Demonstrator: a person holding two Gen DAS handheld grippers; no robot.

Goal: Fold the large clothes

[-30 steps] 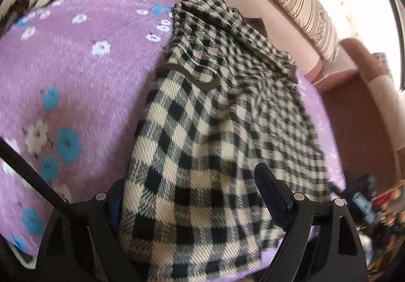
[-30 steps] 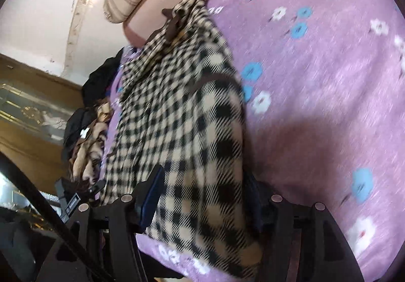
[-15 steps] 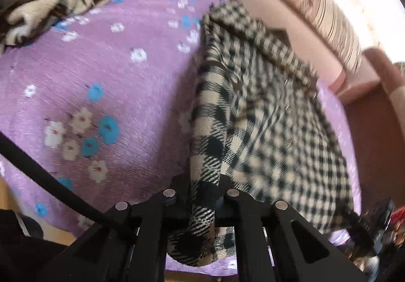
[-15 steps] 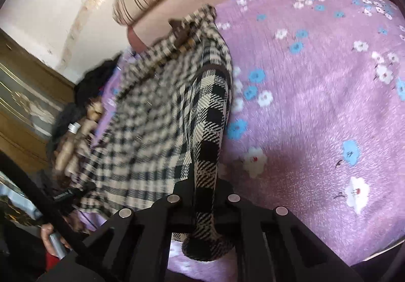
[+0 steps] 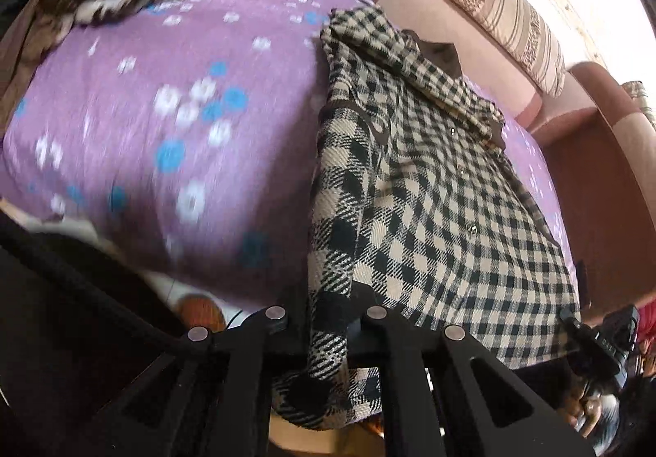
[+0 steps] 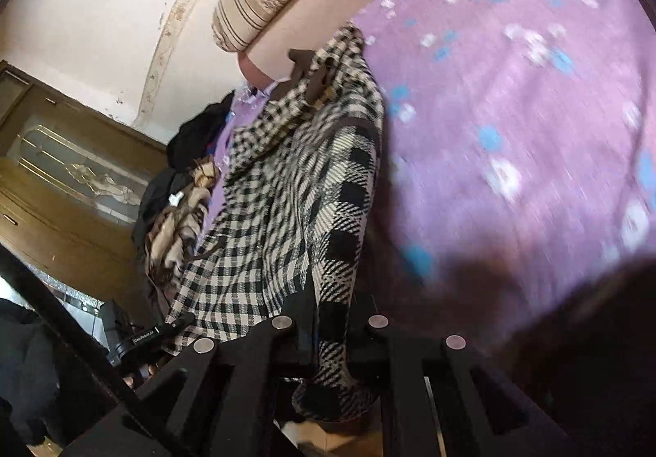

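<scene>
Checkered coat (image 5: 443,202) is lying stretched along the purple floral bedspread (image 5: 164,120), its hem being pinched tight by both the left gripper (image 5: 328,327) and right gripper (image 6: 332,327), while only the right view is showing a wooden wardrobe (image 6: 61,186).

The flowers on the purple blanket (image 5: 172,137) are smeared and fuzzy. The ends of both grippers' fingers are hidden under the checked coat (image 5: 430,211). A dark blurry shape (image 6: 582,334) covers the near right corner; I cannot tell what it is.
</scene>
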